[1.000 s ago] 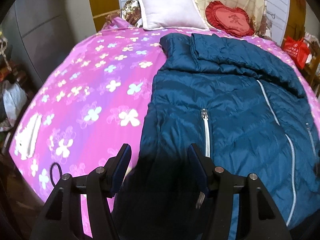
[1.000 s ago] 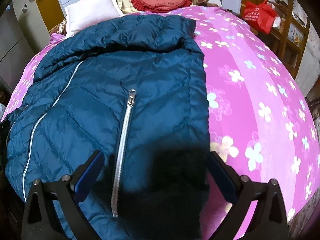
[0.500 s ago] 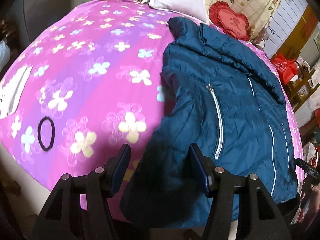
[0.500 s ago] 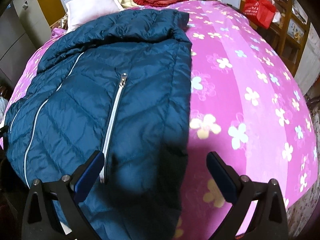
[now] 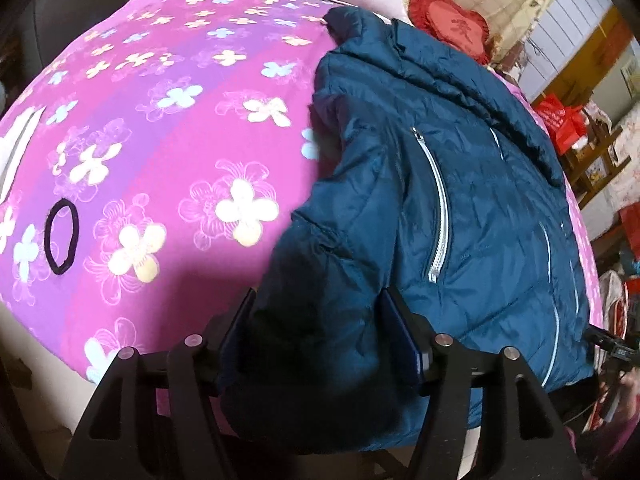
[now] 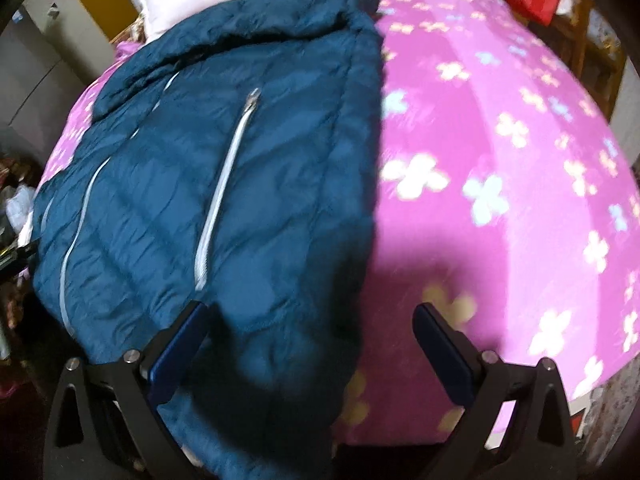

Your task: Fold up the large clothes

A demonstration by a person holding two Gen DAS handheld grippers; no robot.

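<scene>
A bed (image 5: 168, 128) under a pink flowered cover fills both views, with pillows and a red heart cushion (image 5: 452, 26) at its head and a black hair tie (image 5: 61, 236) lying well to the left of the jacket. The dark teal puffer jacket (image 5: 452, 216) lies flat with its collar toward the pillows and its hem at the bed's near edge. Compared with a second ago, both cameras now sit over the jacket's two lower corners rather than its middle. The left gripper (image 5: 320, 332) has just been opening its jaws, and now stands fairly wide astride the jacket's lower left corner, cloth between the pads but apparently not pinched. The right gripper (image 6: 308, 340) is spread wide, its left pad over the jacket (image 6: 224, 184) near the pocket zip's lower end, its right pad over bare cover beyond the jacket's side edge. This looks like lining up for a hem grasp at both corners, before folding toward the collar; nothing is gripped yet.
</scene>
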